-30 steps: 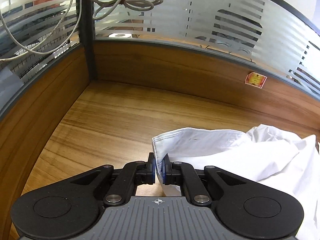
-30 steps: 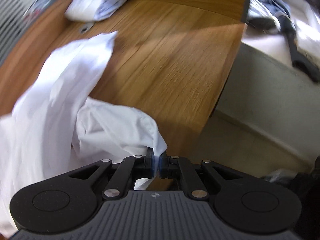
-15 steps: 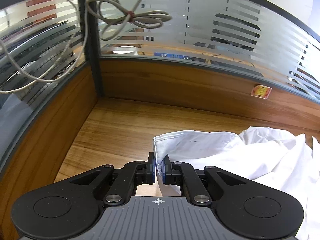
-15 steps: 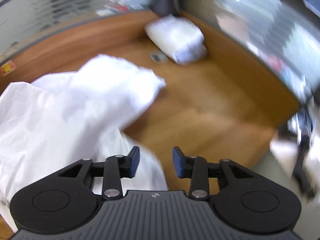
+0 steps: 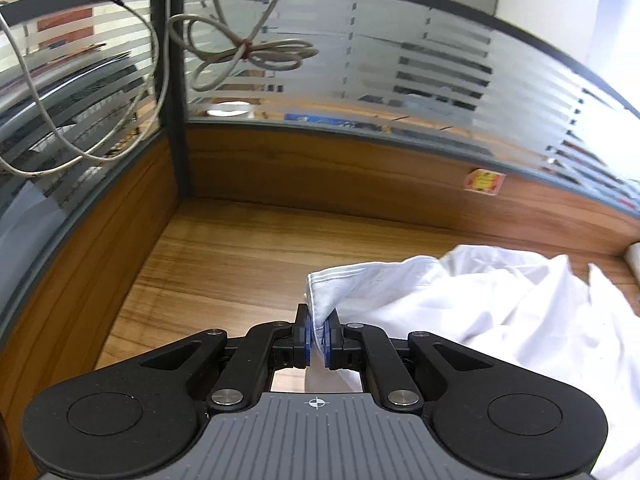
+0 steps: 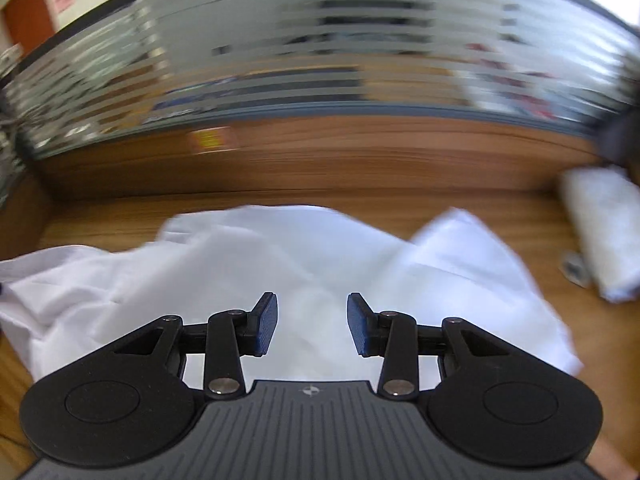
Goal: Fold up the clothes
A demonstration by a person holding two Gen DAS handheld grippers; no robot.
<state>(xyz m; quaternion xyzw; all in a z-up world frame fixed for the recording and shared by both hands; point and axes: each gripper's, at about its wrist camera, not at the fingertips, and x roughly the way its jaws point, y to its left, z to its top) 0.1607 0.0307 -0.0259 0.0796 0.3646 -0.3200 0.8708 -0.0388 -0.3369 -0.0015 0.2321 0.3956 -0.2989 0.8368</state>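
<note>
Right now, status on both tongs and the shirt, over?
Left tongs shut on white shirt edge. Right tongs open, empty, above shirt. Shirt crumpled on wooden desk. Folded white bundle far right, not in the way.

The right gripper [image 6: 312, 322] hangs with its jaws spread wide and nothing between them, over a crumpled white garment [image 6: 304, 264] on the wooden desk [image 6: 520, 216]. A folded white bundle [image 6: 604, 228] lies at the far right, apart from it; the view is blurred.
</note>
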